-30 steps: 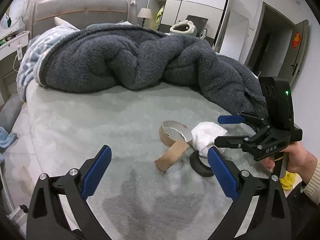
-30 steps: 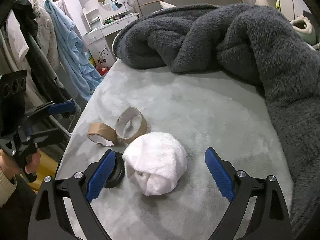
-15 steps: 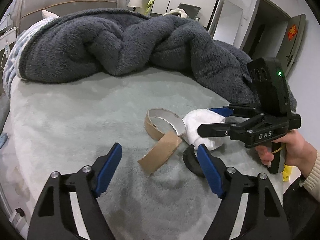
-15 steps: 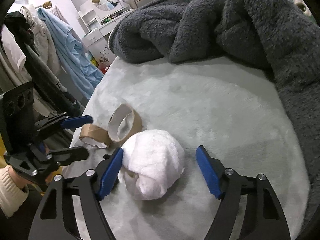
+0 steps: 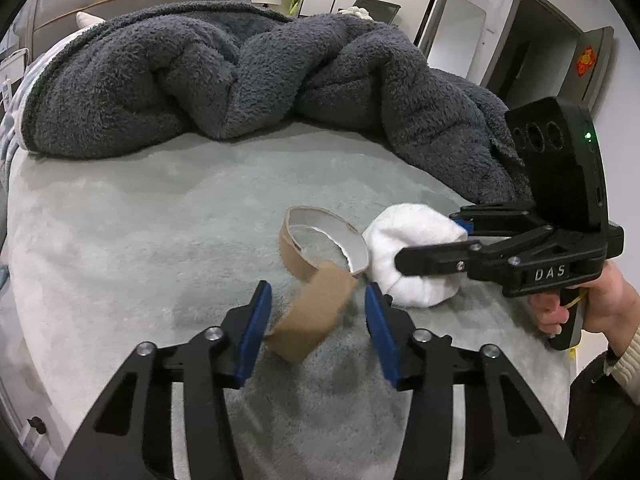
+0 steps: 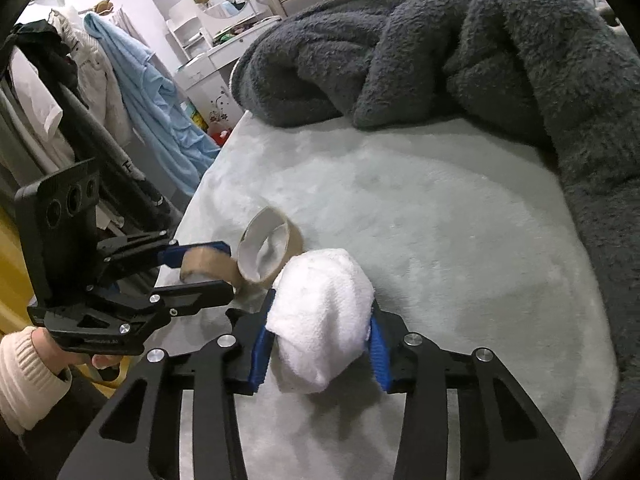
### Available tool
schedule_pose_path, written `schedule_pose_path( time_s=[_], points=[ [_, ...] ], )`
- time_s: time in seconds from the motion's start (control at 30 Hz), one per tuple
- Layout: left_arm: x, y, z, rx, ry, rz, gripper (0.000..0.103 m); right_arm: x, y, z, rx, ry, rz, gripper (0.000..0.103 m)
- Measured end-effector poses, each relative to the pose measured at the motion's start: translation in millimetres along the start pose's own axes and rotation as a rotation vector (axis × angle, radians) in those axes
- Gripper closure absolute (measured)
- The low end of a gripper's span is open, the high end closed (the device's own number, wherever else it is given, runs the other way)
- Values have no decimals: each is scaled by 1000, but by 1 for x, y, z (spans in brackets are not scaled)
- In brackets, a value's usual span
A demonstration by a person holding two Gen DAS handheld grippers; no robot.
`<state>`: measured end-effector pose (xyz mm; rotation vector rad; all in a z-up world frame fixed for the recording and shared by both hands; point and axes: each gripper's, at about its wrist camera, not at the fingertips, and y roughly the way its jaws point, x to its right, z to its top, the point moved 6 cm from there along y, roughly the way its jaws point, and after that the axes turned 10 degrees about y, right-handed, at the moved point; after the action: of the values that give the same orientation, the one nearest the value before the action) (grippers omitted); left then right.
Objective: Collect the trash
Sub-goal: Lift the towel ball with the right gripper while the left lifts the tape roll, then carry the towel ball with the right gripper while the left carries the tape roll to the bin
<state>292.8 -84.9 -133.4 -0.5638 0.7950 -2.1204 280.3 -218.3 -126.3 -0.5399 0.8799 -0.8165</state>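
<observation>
A white crumpled wad (image 6: 324,312) lies on the grey bed cover; it also shows in the left wrist view (image 5: 416,256). My right gripper (image 6: 320,340) is shut on the wad, both blue pads pressing its sides. A flattened brown cardboard ring (image 5: 316,316) lies between the pads of my left gripper (image 5: 316,320), which has narrowed around it; the left pad touches, the right stands just off. A second round cardboard ring (image 5: 324,240) stands behind it, also in the right wrist view (image 6: 268,248).
A heaped dark grey fleece blanket (image 5: 240,72) covers the far half of the bed. The bed edge (image 6: 192,208) drops off at left beside a rack of hanging clothes (image 6: 132,92). A wardrobe and door (image 5: 532,52) stand beyond.
Both grippers moved forward and narrowed. The right closed on the white wad. The left closed in around the flattened cardboard ring. The black object by the wad is hidden now.
</observation>
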Motion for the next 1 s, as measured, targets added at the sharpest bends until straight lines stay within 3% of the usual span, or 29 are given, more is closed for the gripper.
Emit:
schedule_pose_path(
  time_s=[0.2,0.3,0.5,0.73,1.0],
  points=[
    [4,3,0,-16,4,9,59,2,-5,2,15,0,-17,64],
    [6,3,1,-30,18,30,79,0,-6,4,21,4,-21,64],
    [9,-1,2,-39,15,29,80,-4,-8,5,28,2,-25,66],
    [2,-9,-4,-60,-77,39,82,-16,-24,13,64,-11,-22,66],
    [10,-28,-12,-56,-103,76,82,-39,-44,17,105,-35,4,66]
  ],
)
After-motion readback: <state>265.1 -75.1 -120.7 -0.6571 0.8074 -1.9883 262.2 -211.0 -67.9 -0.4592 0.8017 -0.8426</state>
